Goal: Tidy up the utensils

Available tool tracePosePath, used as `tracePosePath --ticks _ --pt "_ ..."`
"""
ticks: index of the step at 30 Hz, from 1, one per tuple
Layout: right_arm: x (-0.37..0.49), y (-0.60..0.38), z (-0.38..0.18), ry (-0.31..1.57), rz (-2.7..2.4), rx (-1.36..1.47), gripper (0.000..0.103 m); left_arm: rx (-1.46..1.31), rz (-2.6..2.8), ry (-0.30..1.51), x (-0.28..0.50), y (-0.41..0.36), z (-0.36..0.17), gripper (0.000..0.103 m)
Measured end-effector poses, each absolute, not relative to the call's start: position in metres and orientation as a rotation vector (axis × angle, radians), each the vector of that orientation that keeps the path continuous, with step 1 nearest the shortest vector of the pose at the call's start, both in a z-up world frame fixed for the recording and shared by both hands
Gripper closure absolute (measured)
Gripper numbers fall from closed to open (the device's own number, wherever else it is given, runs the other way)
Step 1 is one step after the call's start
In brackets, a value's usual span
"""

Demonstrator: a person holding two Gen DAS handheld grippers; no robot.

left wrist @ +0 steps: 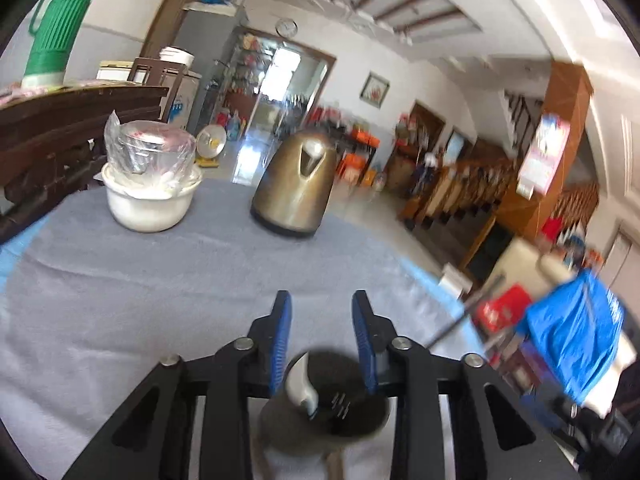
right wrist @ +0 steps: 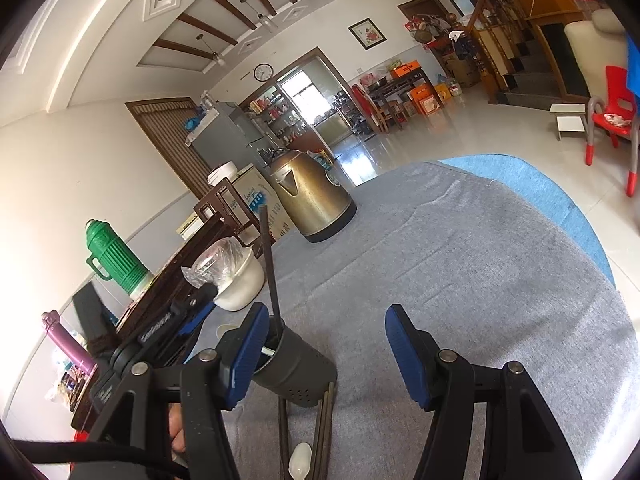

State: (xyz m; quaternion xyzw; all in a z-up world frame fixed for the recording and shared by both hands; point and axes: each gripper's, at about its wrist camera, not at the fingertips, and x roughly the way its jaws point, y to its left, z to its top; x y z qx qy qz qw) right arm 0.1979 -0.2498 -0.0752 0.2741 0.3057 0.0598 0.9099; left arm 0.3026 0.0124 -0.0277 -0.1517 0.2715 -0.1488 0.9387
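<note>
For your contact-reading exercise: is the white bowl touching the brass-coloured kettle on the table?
Apart. The left wrist view shows the white bowl and the kettle with a strip of bare grey cloth between them.

No legible txt/labels; poster (left wrist: 542,152) print too blurry.

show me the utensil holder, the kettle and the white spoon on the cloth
utensil holder (right wrist: 298,368): right wrist view, its dark side wall
kettle (left wrist: 294,188): left wrist view, its brass body
white spoon (right wrist: 300,458): right wrist view, its bowl
</note>
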Motion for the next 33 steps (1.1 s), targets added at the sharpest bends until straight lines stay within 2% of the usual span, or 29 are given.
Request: tracePosePath --ticks 2,5,8,13,33 --pt "0.195 -0.247 -0.075 0.639 0.122 0.555 0.038 -0.254 -0.294 0.621 0.292 0.017 -0.029 0.047" --pt "0.192 -0.241 -0.078 0.660 0.133 0.535 0.041 -0.142 -0.250 0.682 0.273 0.024 -0.036 0.043" --pt "0.191 -0.234 -0.086 0.697 0.146 0.519 0.049 -0.022 -0.199 0.718 0.253 0.030 -0.049 0.039" --pt "0.190 -0.218 -0.107 0.796 0.181 0.502 0.063 0.083 -0.167 0.770 0.227 0.033 -0.068 0.038" --pt "0.191 -0.169 -0.159 1.036 0.233 0.403 0.063 0.215 -0.157 0.870 0.213 0.020 -0.102 0.037"
